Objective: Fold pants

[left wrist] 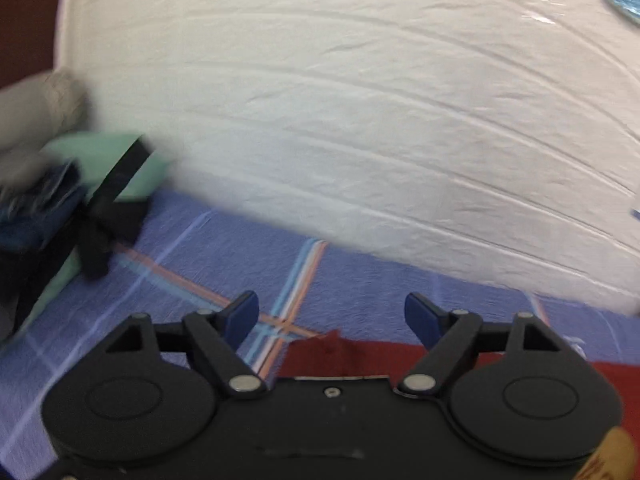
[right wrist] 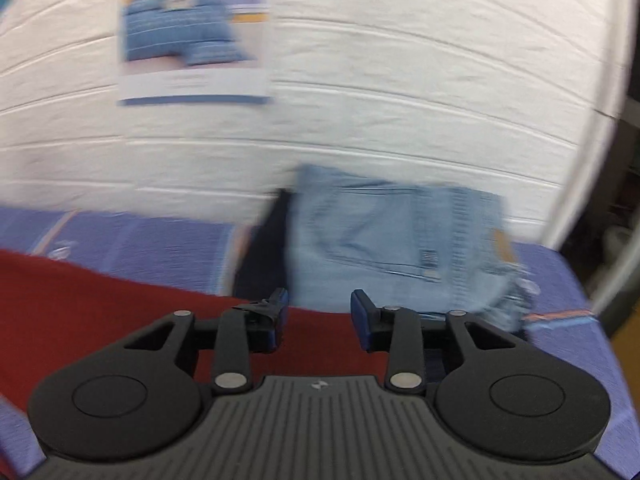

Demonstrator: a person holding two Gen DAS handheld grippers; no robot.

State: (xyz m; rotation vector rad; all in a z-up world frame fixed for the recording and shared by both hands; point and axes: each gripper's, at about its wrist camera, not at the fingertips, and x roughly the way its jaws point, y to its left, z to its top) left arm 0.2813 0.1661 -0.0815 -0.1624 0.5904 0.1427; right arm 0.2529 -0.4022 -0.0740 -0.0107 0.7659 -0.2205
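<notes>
Red pants [right wrist: 100,300] lie on the purple plaid bedsheet [right wrist: 160,244]; they also show in the left wrist view [left wrist: 360,356] just under the gripper. My left gripper [left wrist: 332,320] is open and empty, above the edge of the red cloth. My right gripper [right wrist: 318,316] is open and empty, above the red pants, close to a folded pair of light blue jeans [right wrist: 400,240] with a dark garment [right wrist: 264,264] beside it.
A pile of folded clothes, green [left wrist: 120,156], dark blue and black, sits at the left by a white wall [left wrist: 360,100]. A poster showing denim shorts [right wrist: 192,32] hangs on the wall. The bed's right edge [right wrist: 592,320] is near.
</notes>
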